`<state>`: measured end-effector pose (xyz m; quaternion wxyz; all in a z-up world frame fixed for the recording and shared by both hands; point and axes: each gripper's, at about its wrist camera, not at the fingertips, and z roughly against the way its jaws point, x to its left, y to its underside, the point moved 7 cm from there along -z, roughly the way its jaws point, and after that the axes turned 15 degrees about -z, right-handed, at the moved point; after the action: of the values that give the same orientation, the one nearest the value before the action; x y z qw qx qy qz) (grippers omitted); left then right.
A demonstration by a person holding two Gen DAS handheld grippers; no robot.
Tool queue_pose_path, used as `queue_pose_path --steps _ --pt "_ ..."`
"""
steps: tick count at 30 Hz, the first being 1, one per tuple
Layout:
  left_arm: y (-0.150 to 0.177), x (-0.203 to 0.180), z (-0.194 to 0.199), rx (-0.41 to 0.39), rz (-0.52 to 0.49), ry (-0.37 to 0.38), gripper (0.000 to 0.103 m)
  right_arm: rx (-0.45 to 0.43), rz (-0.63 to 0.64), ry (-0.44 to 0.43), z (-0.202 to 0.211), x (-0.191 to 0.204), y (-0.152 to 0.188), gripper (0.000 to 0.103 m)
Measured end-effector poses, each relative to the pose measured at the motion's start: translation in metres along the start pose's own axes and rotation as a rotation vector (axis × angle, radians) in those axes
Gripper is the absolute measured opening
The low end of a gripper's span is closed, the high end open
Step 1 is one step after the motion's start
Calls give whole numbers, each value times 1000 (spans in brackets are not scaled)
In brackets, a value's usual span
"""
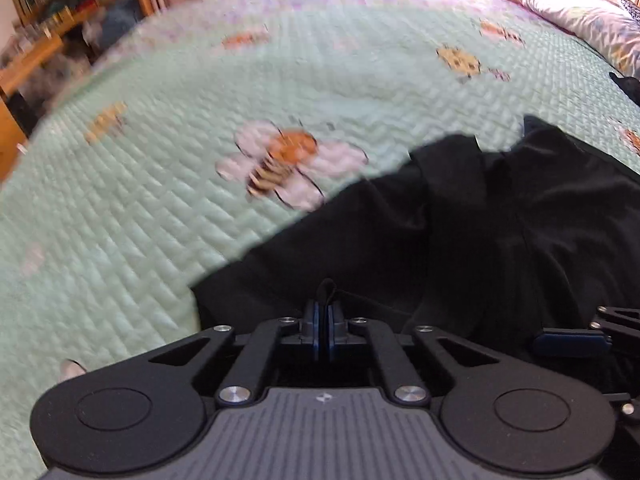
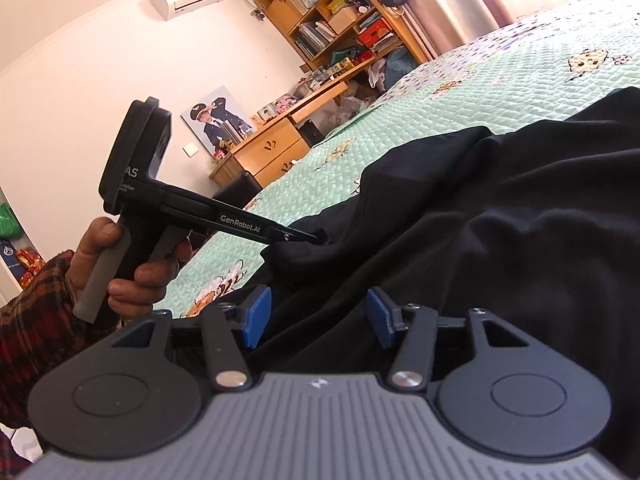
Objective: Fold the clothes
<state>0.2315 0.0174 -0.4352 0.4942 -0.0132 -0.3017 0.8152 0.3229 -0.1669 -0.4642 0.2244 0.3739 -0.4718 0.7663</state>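
A black garment (image 1: pixel 480 232) lies crumpled on the mint-green quilt (image 1: pixel 160 208), its edge running toward the near left. My left gripper (image 1: pixel 324 320) is shut on a small pinch of the black garment's near edge, and a bit of cloth pokes up between the blue pads. From the right wrist view the left gripper (image 2: pixel 316 236) comes in from the side, held by a hand (image 2: pixel 120 276), its tips clamped on the garment (image 2: pixel 500 240). My right gripper (image 2: pixel 318 316) stands open just over the black cloth, and neither blue pad (image 2: pixel 256 314) presses on it.
The quilt (image 2: pixel 500 80) has bee and flower prints and covers a wide bed. Pillows (image 1: pixel 580 12) lie at the far right. Beyond the bed's left side stand a wooden desk (image 2: pixel 276 148), a bookshelf (image 2: pixel 340 16) and a black stool (image 2: pixel 240 188).
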Motion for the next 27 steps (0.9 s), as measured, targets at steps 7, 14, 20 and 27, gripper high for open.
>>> queue_pose_path --steps 7,14,20,27 --pt "-53 23 33 -136 -102 -209 3 -117 -134 -51 17 -10 -25 61" --pt "-139 124 44 -222 -10 -590 4 -334 -144 24 38 -23 -66 63" --pt "-118 177 -63 53 48 -467 20 -306 -215 80 29 -55 -64 63" --pt "-19 207 -64 155 278 -454 51 -282 -264 92 25 -70 -61 63"
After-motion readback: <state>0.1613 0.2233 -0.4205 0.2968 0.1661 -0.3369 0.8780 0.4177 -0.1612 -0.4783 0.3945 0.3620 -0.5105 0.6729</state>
